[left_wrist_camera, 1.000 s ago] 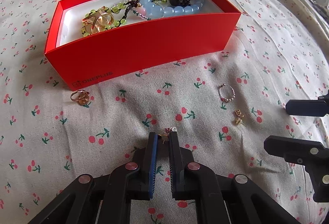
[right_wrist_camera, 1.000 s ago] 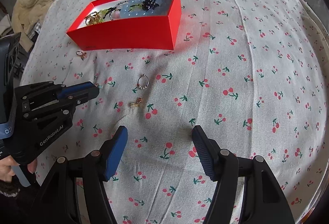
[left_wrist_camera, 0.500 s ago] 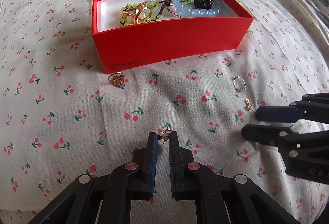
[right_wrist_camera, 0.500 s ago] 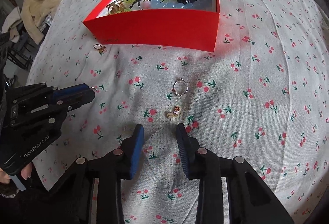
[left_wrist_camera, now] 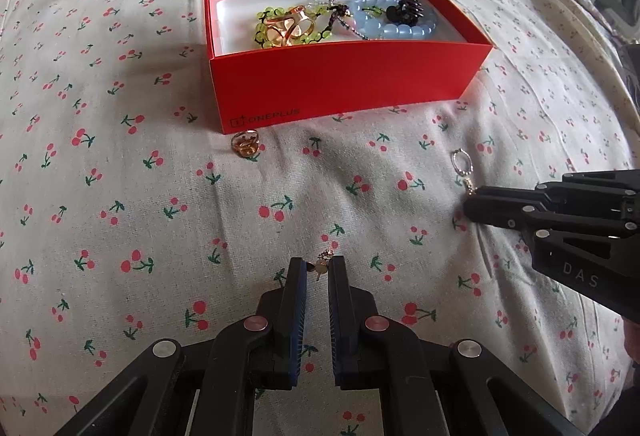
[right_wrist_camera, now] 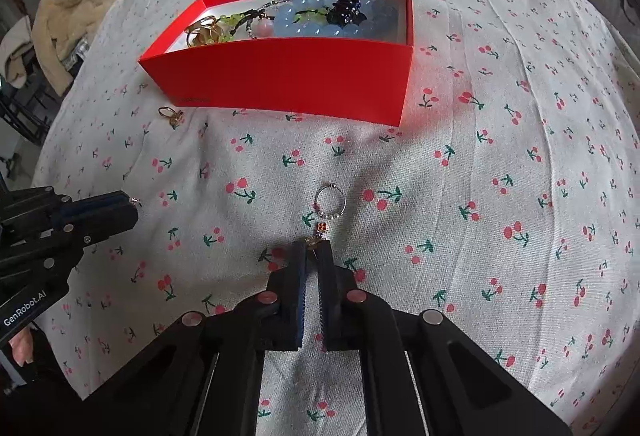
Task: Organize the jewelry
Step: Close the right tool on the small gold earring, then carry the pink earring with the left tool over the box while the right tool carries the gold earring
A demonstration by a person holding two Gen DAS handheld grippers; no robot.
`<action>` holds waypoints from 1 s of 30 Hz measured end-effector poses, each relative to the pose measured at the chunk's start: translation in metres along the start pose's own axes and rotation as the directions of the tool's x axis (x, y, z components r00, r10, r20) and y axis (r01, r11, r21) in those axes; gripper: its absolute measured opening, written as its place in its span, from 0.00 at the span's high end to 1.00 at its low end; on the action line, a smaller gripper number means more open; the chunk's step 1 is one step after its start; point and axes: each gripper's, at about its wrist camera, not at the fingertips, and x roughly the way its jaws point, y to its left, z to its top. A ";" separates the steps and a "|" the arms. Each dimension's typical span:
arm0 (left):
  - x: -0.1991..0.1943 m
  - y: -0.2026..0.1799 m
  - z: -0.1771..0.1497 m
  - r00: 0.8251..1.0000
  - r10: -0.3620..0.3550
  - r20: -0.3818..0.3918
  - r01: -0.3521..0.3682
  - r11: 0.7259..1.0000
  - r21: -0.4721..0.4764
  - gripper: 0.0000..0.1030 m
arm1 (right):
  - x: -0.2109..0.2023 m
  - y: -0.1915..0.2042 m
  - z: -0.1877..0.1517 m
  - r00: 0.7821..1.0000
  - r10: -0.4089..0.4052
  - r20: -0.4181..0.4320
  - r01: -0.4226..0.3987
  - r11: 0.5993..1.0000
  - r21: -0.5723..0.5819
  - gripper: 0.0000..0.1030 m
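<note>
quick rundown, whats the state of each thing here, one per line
red box: lid off, holding bracelets and a dark hair claw
left gripper: jaws shut on small gold earring
right gripper: jaws just closed on gold stud earring
beaded hoop: loose on the cloth
gold ring: loose by the box front

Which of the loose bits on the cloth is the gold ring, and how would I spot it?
Find the red box on the cherry-print cloth. The gold ring lies on the cloth just below the box's printed corner. Unlike the thin beaded hoop lying farther right, it is chunky and plain gold.
</note>
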 end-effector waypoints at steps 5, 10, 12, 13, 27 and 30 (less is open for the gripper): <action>-0.008 0.005 0.001 1.000 -0.008 0.013 0.008 1.000 -0.015 0.95 | -0.005 0.003 0.004 1.000 -0.004 0.008 0.004 1.000 -0.007 0.96; -0.024 0.010 0.005 0.999 -0.025 0.035 0.027 0.999 -0.038 0.95 | -0.023 -0.003 0.010 0.999 0.011 0.034 -0.012 1.000 0.023 0.96; -0.035 0.013 0.010 0.998 -0.034 0.054 0.036 0.998 -0.044 0.95 | -0.035 -0.007 0.013 0.998 0.023 0.056 -0.026 0.999 0.043 0.96; -0.042 0.014 0.012 0.997 -0.036 0.068 0.040 0.998 -0.051 0.95 | -0.042 -0.009 0.015 0.997 0.029 0.068 -0.033 0.998 0.054 0.96; -0.089 0.019 0.032 0.978 -0.033 0.204 0.072 0.980 -0.186 0.95 | -0.093 -0.021 0.039 0.980 0.090 0.180 -0.117 0.982 0.146 0.96; -0.096 0.003 0.023 0.980 -0.025 0.198 0.065 0.978 -0.199 0.95 | -0.094 -0.022 0.046 0.976 0.107 0.191 -0.135 0.981 0.141 0.96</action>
